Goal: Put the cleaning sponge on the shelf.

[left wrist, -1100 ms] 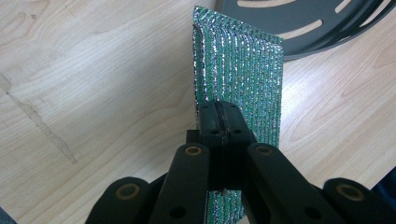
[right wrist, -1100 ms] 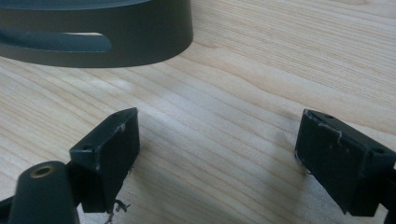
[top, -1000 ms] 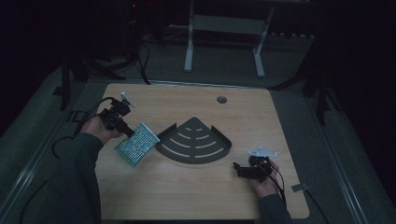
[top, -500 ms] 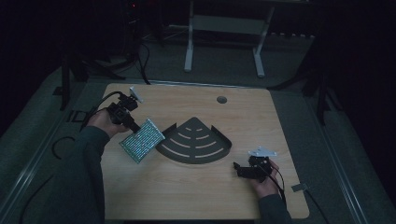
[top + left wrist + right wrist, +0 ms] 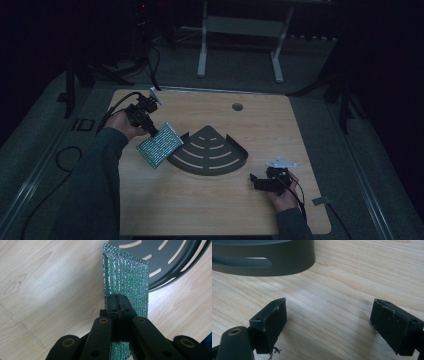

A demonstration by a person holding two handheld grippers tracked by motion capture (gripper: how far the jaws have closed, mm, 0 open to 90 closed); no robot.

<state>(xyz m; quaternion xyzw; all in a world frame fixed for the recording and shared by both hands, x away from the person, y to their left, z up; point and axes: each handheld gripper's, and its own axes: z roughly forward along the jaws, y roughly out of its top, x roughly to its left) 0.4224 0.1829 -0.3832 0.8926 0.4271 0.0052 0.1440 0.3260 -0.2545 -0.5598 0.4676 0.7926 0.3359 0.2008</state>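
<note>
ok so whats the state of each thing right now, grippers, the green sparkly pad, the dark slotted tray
left gripper: jaws shut on the pad's near edge
green scouring pad: held, hanging from the jaws beside the tray's left side
right gripper: jaws wide open, nothing between them, low over the wood
dark fan-shaped tray: flat on the table, nothing in it

High view overhead, facing forward-down; gripper views close over table (image 5: 210, 210), all sharing dark tray (image 5: 210, 152).
</note>
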